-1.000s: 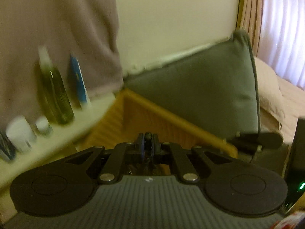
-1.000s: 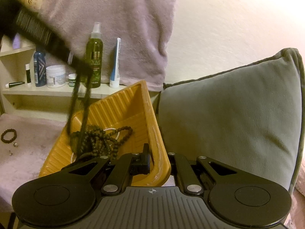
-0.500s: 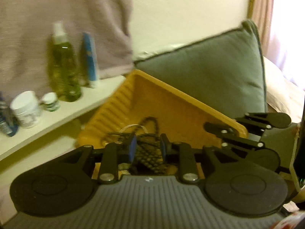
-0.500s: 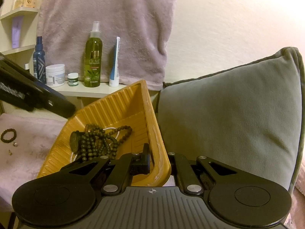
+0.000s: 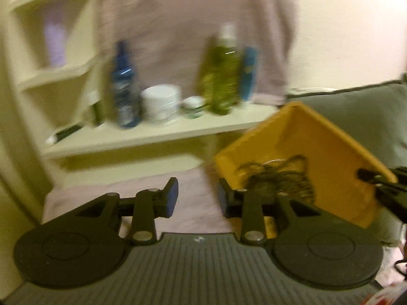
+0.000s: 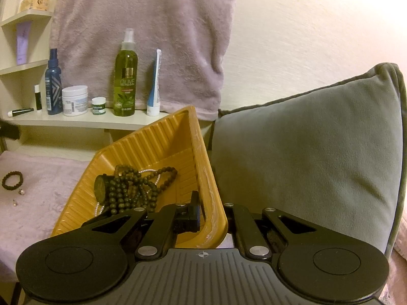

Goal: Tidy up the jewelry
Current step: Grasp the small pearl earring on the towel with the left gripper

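Between the right tongs (image 6: pixel 211 214), pinched: yellow tray (image 6: pixel 162 142) rim; inside, dark bead necklaces (image 6: pixel 127 188), apparently pearls; left tongs (image 5: pixel 195 198) spread, empty.

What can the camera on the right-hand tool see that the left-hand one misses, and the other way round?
Only the right view shows the dark bracelet lying on the pink blanket, and the right gripper clamped on the tray's rim. Only the left view shows the left gripper, jaws open and empty. Both show the yellow tray of beaded necklaces and the green spray bottle.
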Demonstrator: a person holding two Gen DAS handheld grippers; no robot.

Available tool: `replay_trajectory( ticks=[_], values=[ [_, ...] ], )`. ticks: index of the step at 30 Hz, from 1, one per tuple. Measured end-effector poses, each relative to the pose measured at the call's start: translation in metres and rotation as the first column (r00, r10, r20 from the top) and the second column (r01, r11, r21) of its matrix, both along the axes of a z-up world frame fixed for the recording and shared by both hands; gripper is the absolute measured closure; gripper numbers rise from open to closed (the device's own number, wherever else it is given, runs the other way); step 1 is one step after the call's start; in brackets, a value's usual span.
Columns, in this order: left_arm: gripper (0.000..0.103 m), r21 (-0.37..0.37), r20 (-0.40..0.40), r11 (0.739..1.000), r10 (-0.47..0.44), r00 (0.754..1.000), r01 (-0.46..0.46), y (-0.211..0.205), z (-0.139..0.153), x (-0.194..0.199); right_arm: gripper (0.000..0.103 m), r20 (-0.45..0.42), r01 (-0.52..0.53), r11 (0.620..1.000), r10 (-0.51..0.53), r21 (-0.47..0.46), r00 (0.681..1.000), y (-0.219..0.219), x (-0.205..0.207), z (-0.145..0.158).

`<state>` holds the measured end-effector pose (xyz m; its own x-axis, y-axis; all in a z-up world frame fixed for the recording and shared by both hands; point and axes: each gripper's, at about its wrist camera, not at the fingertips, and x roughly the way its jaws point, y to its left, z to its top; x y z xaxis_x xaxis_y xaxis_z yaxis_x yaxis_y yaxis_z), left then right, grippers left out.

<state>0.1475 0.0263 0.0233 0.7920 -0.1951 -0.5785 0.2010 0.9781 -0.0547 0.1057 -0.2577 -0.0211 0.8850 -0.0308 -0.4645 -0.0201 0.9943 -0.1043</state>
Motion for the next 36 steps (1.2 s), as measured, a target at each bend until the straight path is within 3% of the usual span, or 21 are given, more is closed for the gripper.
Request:
replay_trajectory(
  ticks=[5, 10, 14, 19, 28, 36],
  values=[
    [0.074, 0.013, -0.014, 0.988, 0.153, 0.988, -0.152, 0.036, -0.019, -0.013, 0.097, -0.002, 0.001, 1.000, -0.001, -0.004, 1.000, 0.001, -0.001, 0.000],
    [0.073, 0.016, -0.041, 0.958, 0.286, 0.957, -0.286, 0.071, -0.043, -0.026, 0.097, -0.003, 0.001, 1.000, -0.001, -0.007, 1.000, 0.001, -0.001, 0.000],
    [0.074, 0.069, -0.055, 0.940, 0.338, 0.940, -0.334, 0.082, -0.062, -0.034, 0.097, -0.006, 0.003, 1.000, -0.003, -0.008, 1.000, 0.000, -0.001, -0.001],
    [0.074, 0.062, -0.090, 0.940, 0.341, 0.936, -0.336, 0.083, -0.080, -0.036, 0.097, -0.008, 0.004, 1.000, -0.005, -0.013, 1.000, 0.000, 0.000, -0.002],
    [0.074, 0.055, -0.069, 0.965, 0.260, 0.963, -0.257, 0.042, -0.099, -0.023, 0.097, -0.013, 0.007, 1.000, -0.007, -0.015, 1.000, -0.001, 0.002, -0.003],
    [0.088, 0.101, -0.075, 0.977, 0.197, 0.977, -0.189, 0.019, -0.109, -0.009, 0.097, -0.014, 0.008, 1.000, -0.008, -0.016, 1.000, -0.001, 0.002, -0.003]
  ],
)
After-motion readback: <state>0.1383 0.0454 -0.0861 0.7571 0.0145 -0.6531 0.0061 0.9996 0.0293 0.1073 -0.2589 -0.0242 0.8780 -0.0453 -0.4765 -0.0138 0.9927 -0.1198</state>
